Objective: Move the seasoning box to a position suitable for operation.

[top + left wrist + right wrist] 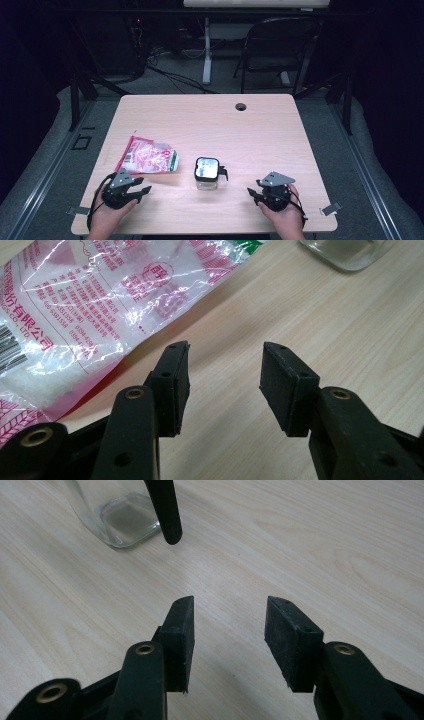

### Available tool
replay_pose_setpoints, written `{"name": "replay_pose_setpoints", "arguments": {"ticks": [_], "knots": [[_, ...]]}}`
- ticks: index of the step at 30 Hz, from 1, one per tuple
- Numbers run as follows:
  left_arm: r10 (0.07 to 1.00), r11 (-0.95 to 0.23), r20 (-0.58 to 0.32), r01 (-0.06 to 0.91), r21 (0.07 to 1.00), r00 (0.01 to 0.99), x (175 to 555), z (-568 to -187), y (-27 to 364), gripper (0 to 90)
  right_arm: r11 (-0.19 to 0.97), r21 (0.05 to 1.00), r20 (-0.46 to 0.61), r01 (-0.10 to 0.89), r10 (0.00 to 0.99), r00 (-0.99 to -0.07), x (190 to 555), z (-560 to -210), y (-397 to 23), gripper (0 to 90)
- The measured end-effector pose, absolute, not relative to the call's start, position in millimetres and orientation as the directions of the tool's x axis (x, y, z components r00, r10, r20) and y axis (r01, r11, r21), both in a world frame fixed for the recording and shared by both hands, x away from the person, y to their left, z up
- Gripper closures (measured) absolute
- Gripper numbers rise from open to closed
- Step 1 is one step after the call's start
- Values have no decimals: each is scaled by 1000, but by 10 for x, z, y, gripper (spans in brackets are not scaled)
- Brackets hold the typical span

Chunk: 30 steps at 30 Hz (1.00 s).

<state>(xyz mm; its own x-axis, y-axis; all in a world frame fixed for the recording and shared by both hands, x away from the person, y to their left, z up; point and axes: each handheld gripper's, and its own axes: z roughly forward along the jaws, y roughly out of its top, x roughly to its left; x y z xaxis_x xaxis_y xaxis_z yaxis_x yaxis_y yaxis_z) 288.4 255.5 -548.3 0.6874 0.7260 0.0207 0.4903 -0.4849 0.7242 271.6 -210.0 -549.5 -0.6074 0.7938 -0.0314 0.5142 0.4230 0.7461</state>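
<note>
A clear plastic bag (146, 156) with red and pink print and white contents lies flat on the left half of the table; in the left gripper view the bag (85, 305) is just ahead and left of the jaws. A square glass jar (207, 173) with a black clip lid stands near the table's middle; its base (345, 252) also shows at the top right of the left gripper view. My left gripper (140, 189) rests open just below the bag. My right gripper (252, 192) is open to the right of the jar (117, 515), whose black latch handle (165, 510) hangs down.
The light wooden table (210, 125) has a cable hole (241, 106) at its far edge. A folding chair (277, 45) and a desk leg (206, 50) stand on the floor beyond. Metal clips (330, 209) sit at the table's near corners.
</note>
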Motion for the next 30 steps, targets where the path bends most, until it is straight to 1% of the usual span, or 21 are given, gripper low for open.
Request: {"name": "replay_pose_setpoints", "arguments": {"ticks": [6, 12, 15, 19, 25, 27, 30], "knots": [[723, -491, 23, 489, 721, 690, 2875, -5481, 2562, 545, 437, 734, -36, 520, 790, -612, 2743, -5499, -2106, 546], [724, -483, 18, 487, 727, 690, 2855, -5485, 2552, 556, 408, 759, -14, 508, 790, -613, 2739, -5492, -2089, 544], [741, -472, 16, 505, 723, 671, 2827, -5481, 2541, 566, 374, 796, -1, 476, 787, -616, 2713, -5449, -2057, 553], [734, -472, 20, 489, 733, 679, 2769, -5450, 2546, 568, 362, 818, -9, 447, 785, -620, 2703, -5403, -1986, 556], [726, -479, 28, 476, 738, 687, 2733, -5441, 2518, 568, 380, 830, -33, 409, 765, -643, 2720, -5413, -1855, 537], [723, -486, 36, 471, 736, 690, 2728, -5444, 2515, 569, 419, 810, -43, 411, 741, -670, 2743, -5461, -1761, 557], [729, -475, 29, 475, 741, 684, 2722, -5456, 2522, 577, 421, 802, -38, 424, 744, -667, 2776, -5487, -1701, 572]]}}
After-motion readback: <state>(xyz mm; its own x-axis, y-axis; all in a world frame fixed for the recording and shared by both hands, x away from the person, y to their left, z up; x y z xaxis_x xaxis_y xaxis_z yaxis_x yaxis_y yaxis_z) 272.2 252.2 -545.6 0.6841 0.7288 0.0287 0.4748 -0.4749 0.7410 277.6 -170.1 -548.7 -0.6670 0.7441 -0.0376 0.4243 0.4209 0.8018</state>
